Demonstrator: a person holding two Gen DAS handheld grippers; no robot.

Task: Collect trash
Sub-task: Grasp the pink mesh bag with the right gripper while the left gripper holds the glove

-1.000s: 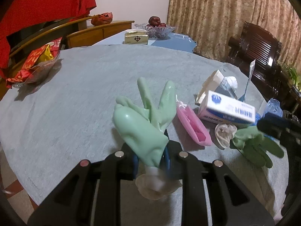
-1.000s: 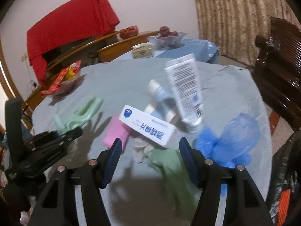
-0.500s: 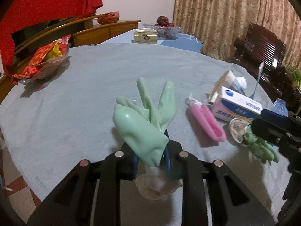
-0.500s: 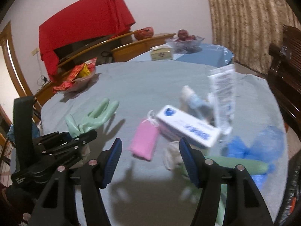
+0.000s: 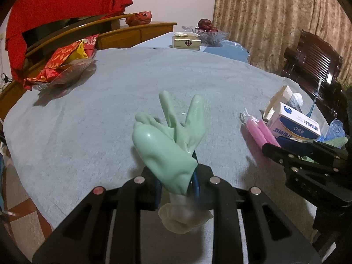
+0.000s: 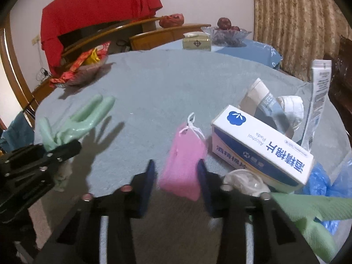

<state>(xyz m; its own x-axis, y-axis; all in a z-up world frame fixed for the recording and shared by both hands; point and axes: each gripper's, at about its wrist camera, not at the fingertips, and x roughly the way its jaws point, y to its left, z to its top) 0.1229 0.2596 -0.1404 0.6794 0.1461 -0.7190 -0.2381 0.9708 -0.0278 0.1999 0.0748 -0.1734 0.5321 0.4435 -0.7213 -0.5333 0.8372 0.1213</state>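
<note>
- Above the grey tablecloth (image 5: 110, 110), the left gripper (image 5: 177, 187) is clamping a pale green glove (image 5: 169, 143), which is standing up between its pads.
- Beside the white box (image 6: 259, 151), the right gripper (image 6: 177, 182) has just been closing around the pink pouch (image 6: 184, 160); the right pad is touching it, and a narrow gap is showing on the left.

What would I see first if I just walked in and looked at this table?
Probably the pale green rubber glove, sticking up with its fingers spread, pinched in the left tool at the near edge of the round grey-covered table. Next, the small pink drawstring pouch between the fingers of the right tool, whose jaws have just been closing, beside a white and blue cardboard box. A big red cloth hangs behind.
</note>
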